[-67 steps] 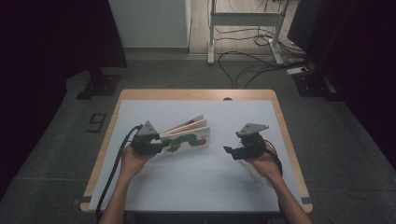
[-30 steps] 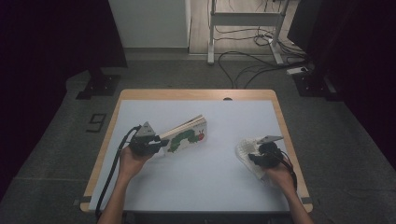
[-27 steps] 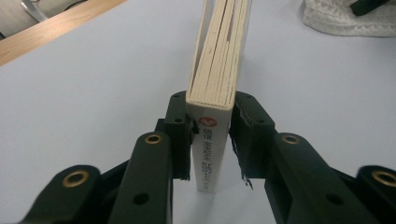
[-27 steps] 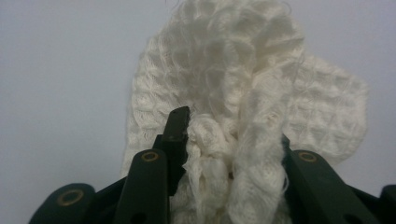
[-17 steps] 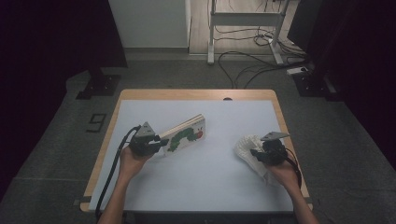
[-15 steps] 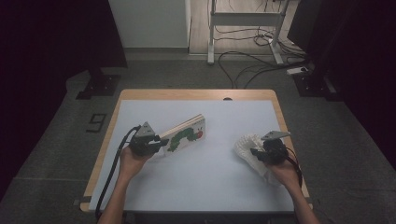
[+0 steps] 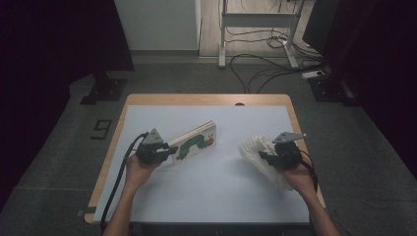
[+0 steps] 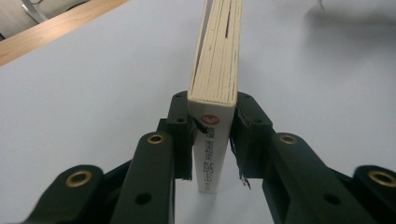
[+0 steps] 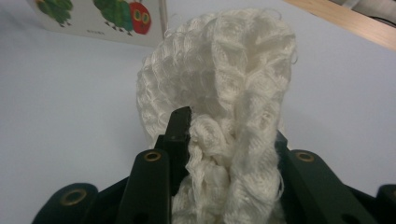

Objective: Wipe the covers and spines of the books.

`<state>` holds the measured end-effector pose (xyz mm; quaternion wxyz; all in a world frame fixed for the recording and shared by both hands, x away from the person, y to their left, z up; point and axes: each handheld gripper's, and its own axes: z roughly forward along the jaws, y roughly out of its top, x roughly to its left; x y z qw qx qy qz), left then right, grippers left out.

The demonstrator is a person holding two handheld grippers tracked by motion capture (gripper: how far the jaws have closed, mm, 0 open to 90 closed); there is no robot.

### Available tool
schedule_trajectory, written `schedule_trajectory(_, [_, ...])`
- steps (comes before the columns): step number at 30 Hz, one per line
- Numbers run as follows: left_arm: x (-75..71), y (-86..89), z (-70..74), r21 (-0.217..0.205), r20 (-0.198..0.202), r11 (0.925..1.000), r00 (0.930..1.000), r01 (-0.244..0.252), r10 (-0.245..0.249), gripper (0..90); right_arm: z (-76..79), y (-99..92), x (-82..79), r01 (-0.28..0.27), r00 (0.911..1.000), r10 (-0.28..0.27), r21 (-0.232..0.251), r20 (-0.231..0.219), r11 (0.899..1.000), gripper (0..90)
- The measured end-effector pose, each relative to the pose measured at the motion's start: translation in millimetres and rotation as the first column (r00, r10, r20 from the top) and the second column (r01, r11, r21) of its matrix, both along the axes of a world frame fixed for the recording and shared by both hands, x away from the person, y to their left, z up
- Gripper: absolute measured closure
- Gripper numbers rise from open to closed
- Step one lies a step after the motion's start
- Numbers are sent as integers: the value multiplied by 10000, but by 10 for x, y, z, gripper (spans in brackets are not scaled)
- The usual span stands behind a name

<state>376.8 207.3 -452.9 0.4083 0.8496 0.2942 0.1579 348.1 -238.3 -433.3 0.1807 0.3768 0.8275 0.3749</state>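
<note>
A board book (image 7: 194, 143) with a green caterpillar on its white cover stands on edge on the white table, left of centre. My left gripper (image 7: 167, 151) is shut on its spine end. In the left gripper view the book (image 8: 215, 79) stands upright between the two black jaws, which press on both covers. A white knitted cloth (image 7: 259, 155) hangs bunched at the table's right side, with my right gripper (image 7: 264, 157) shut on it and raised off the surface. The right gripper view has the cloth (image 9: 219, 107) bulging up between the jaws, and the book's cover (image 9: 100, 16) lies beyond it.
The table top (image 7: 216, 191) is white with a wooden rim (image 7: 206, 99). Beyond its far edge are a dark floor, cables and a metal stand (image 7: 255, 29). A black cable (image 7: 118, 182) trails from the left gripper toward the near edge.
The book's fanned pages have come together. The right gripper went down to the cloth at the right side, took hold of it and has lifted it up. The left hand stayed put.
</note>
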Motion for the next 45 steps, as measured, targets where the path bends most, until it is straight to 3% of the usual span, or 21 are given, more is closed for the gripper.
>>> schedule_trajectory(12, [3, 8, 5, 40, -21, 9999, 9999, 146, -146, 726, 101, 318, 30, -780, 9969, 780, 65, 84, 9969, 644])
schedule_trajectory(21, [14, 20, 0, -14, -39, 9997, 9997, 249, -249, 726, 129, 622, 44, -1492, 9888, 1491, 115, 97, 9887, 644])
schedule_trajectory(33, [17, 23, -6, -60, -32, 9995, 9996, 295, -295, 725, 150, 1039, 17, -2459, 9693, 2458, 192, 76, 9691, 643])
schedule_trajectory(45, [19, 23, -11, -14, -51, 9994, 9993, 358, -358, 724, 139, 1469, -29, -3365, 9417, 3365, 258, 30, 9413, 642])
